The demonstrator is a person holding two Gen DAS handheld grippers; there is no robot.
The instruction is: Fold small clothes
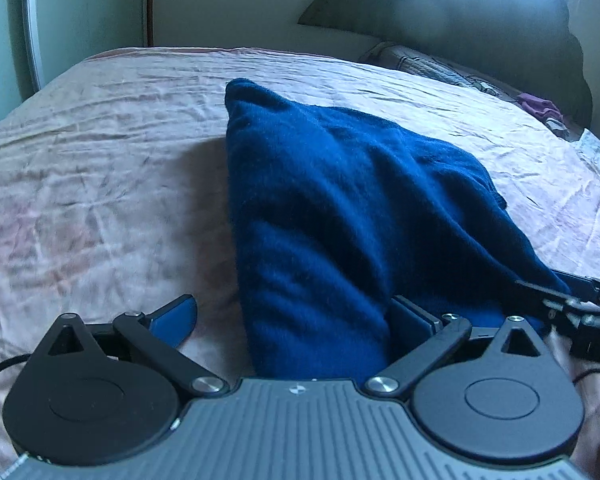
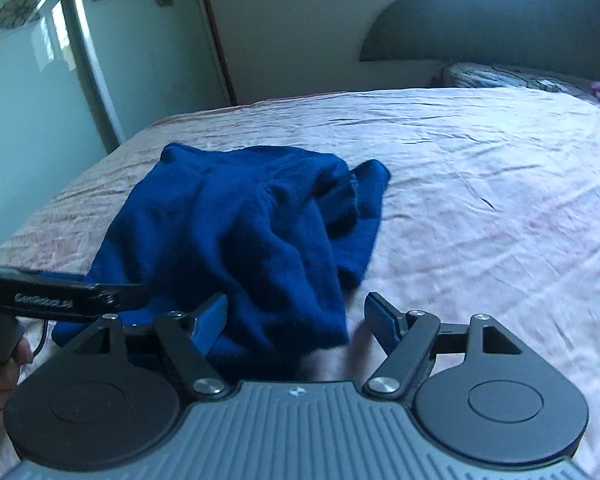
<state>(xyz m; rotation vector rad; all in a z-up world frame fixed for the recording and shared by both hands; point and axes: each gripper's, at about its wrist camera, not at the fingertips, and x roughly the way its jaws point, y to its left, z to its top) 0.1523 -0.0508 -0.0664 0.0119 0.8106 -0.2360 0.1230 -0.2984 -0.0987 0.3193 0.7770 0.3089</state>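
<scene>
Bed: pink wrinkled bedsheet (image 1: 100,140), headboard (image 1: 460,20) at 1 o'clock.
Garment: blue knit garment (image 1: 320,200) lies bunched mid-bed, its near edge at both tools, likely just laid down for folding.
Left hand-held gripper (image 1: 296,320): jaws wide, cloth between them, unpinched.
Right hand-held gripper (image 2: 296,320): jaws spread, garment's corner between, unclamped.
Views: only the right shows a loose flap (image 2: 368,200) at 1 o'clock.
</scene>
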